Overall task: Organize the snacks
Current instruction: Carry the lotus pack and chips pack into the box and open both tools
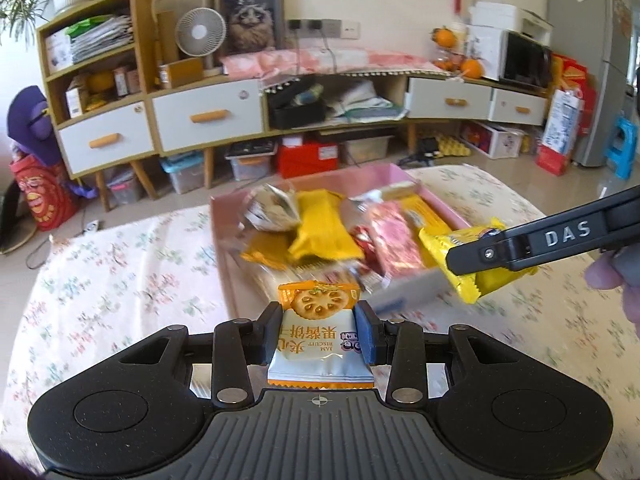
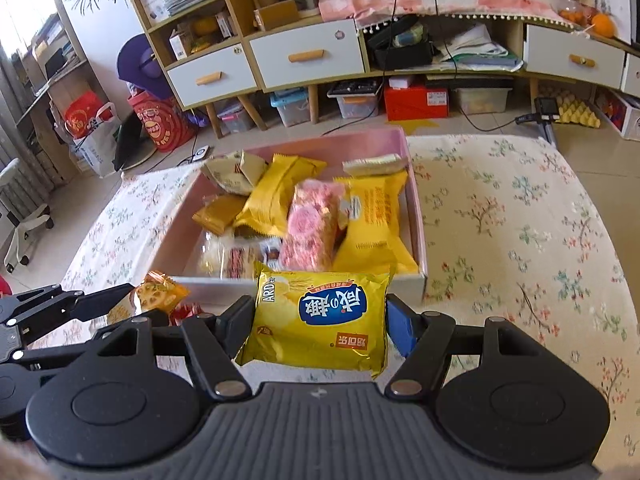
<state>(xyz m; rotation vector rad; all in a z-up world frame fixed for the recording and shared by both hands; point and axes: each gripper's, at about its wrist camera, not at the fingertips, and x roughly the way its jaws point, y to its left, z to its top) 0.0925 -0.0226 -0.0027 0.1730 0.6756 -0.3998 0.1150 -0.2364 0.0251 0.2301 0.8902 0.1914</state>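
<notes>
My left gripper [image 1: 320,330] is shut on a white and orange jam biscuit packet [image 1: 318,332], held above the near edge of the pink box [image 1: 224,248]. My right gripper [image 2: 318,320] is shut on a yellow snack packet [image 2: 320,320] just in front of the pink box [image 2: 416,216]. That box holds several snack packets, yellow, gold, pink and beige. In the left wrist view the right gripper [image 1: 472,258] comes in from the right with the yellow packet [image 1: 464,276]. The right wrist view shows the left gripper [image 2: 132,300] at the left with the biscuit packet [image 2: 158,290].
The box lies on a floral cloth [image 2: 520,220] over a low table. Beyond it are a tiled floor, a long cabinet with white drawers [image 1: 204,118], storage bins underneath, a fan [image 1: 201,32] and a shelf. A person's fingers [image 1: 612,280] show at the right edge.
</notes>
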